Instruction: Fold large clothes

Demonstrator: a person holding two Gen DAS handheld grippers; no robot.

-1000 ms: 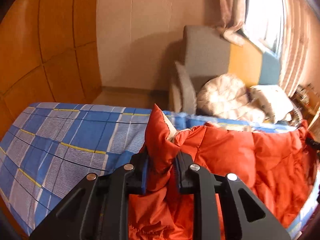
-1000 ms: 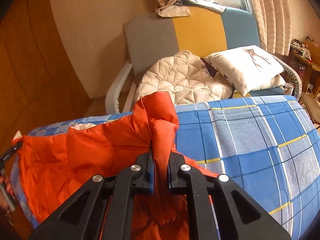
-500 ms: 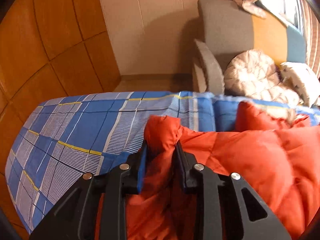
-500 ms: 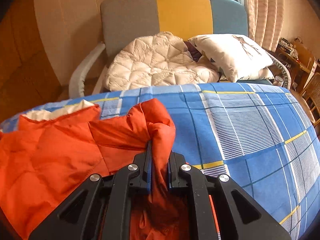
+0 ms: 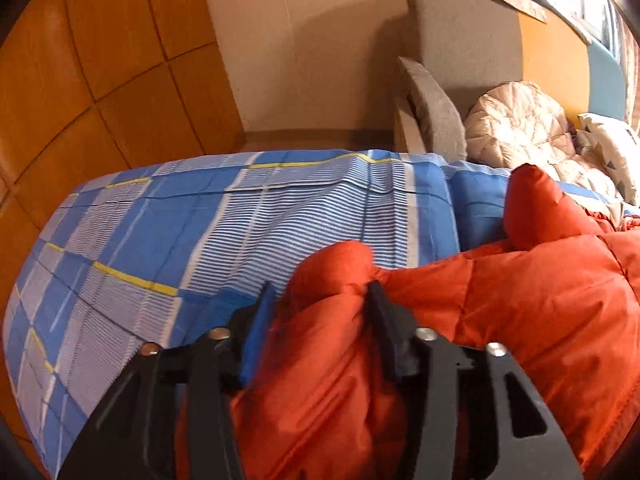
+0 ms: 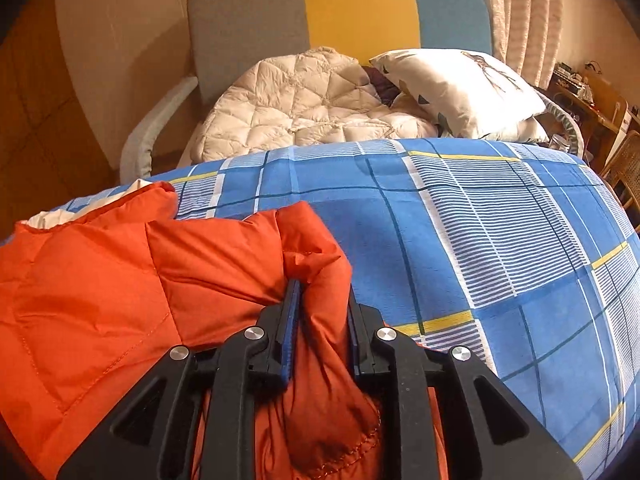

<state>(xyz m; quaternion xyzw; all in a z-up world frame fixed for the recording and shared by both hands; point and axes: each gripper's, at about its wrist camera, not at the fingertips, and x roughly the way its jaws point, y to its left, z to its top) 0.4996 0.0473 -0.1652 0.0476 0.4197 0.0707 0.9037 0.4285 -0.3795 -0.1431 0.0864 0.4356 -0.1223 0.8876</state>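
Observation:
An orange quilted down jacket (image 5: pixel 520 304) lies on a bed with a blue checked cover (image 5: pixel 224 232). My left gripper (image 5: pixel 320 300) has its jaws spread wider than before around a puffy fold of the jacket, which still fills the gap. The jacket also shows in the right wrist view (image 6: pixel 120 280), spread to the left with a cream lining edge at the far side. My right gripper (image 6: pixel 320 292) is shut on a bunched orange fold. Both grippers sit low over the bed cover (image 6: pixel 500 240).
A sofa chair (image 6: pixel 360 12) in grey, yellow and blue stands behind the bed, with a cream quilted garment (image 6: pixel 296 100) and a white pillow (image 6: pixel 460 84) on it. An orange panelled wall (image 5: pixel 100 80) is at the left. Wooden furniture (image 6: pixel 592 108) stands at the far right.
Both grippers have come down and forward with the jacket, laying it flatter on the bed. The left jaws have opened wider around the fold. The right jaws have parted slightly.

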